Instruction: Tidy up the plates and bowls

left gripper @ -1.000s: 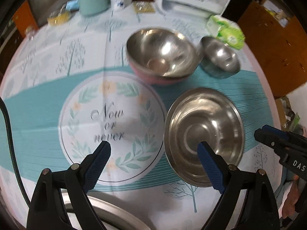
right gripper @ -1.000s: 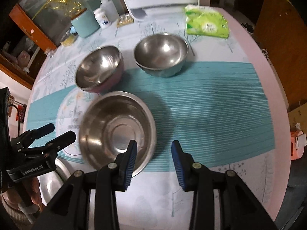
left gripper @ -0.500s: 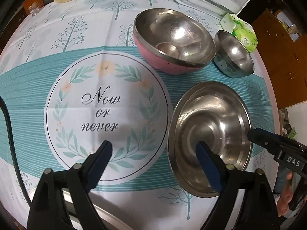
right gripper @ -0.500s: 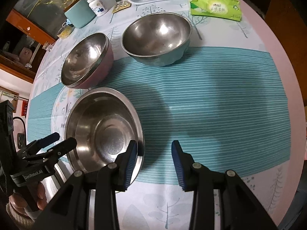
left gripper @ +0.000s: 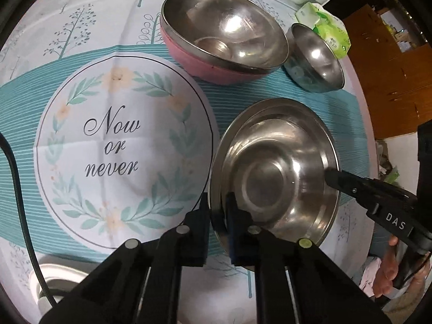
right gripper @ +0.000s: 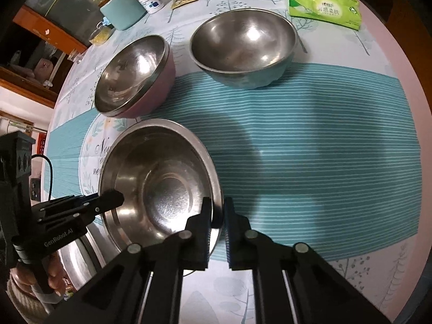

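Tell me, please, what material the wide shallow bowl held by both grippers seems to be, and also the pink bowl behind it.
The wide shallow bowl looks like stainless steel with a dulled polish: grey and reflective, with soft highlights and faint scuffs. The pink bowl seems to have a similar steel liner, judging by its shiny inside, in a matte pink shell, perhaps plastic, though painted metal is possible.

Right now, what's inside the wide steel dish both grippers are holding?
The wide shallow steel dish holds nothing loose. The left gripper and right gripper clamp opposite rims, one finger of each reaching inside. The striped tablecloth beneath the dish is covered.
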The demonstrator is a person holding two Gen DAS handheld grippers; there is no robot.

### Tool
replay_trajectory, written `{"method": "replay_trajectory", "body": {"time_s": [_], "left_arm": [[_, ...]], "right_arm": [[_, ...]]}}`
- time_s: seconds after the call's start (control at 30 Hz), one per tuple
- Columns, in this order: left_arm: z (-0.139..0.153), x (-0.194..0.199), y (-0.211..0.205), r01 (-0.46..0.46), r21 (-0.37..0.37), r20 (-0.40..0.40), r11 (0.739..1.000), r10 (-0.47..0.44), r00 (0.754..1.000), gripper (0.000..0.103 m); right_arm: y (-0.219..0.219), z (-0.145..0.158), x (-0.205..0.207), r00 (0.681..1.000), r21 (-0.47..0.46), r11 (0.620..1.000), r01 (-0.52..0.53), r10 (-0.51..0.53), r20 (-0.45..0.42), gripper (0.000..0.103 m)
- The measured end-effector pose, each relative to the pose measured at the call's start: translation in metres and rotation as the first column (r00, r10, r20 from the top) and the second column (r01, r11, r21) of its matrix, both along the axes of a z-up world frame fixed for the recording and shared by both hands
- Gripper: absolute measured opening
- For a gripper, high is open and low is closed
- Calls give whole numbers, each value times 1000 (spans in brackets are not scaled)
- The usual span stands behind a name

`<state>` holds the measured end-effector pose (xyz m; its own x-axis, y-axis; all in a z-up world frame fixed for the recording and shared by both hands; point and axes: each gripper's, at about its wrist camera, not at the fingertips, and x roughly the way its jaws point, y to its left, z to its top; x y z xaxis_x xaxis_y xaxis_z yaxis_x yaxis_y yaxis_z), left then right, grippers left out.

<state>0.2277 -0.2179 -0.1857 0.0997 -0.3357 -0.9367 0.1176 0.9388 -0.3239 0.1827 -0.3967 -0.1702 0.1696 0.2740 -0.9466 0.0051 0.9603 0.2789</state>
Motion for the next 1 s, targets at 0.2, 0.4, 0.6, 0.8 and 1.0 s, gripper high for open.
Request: {"method": "replay_trajectory", "body": {"time_s": [0.2, 0.4, 0.6, 0.8, 1.0], "left_arm": [[20, -14, -5, 31, -5, 27, 1000, -31, 999, 9], [57, -38, -13, 54, -9, 82, 998, -53, 995, 9], [81, -77, -19, 99, 0, 139, 995, -98, 985, 10], [70, -123, -20, 121, 22, 139, 992, -123, 983, 10], [38, -159, -23, 105, 9, 84, 994, -105, 991, 11]], "right_arm": [[-3, 10, -10, 1000, 28, 1000, 5, -4, -12, 8], [-9, 43, -31, 999, 46, 999, 4, -5, 34, 8], [-18, 68, -64, 997, 74, 997, 6, -11, 75, 8], [-20, 63, -104, 998, 71, 997, -9, 5, 61, 8], [-21, 40, -138, 999, 37, 999, -26, 26, 20, 9]]}}
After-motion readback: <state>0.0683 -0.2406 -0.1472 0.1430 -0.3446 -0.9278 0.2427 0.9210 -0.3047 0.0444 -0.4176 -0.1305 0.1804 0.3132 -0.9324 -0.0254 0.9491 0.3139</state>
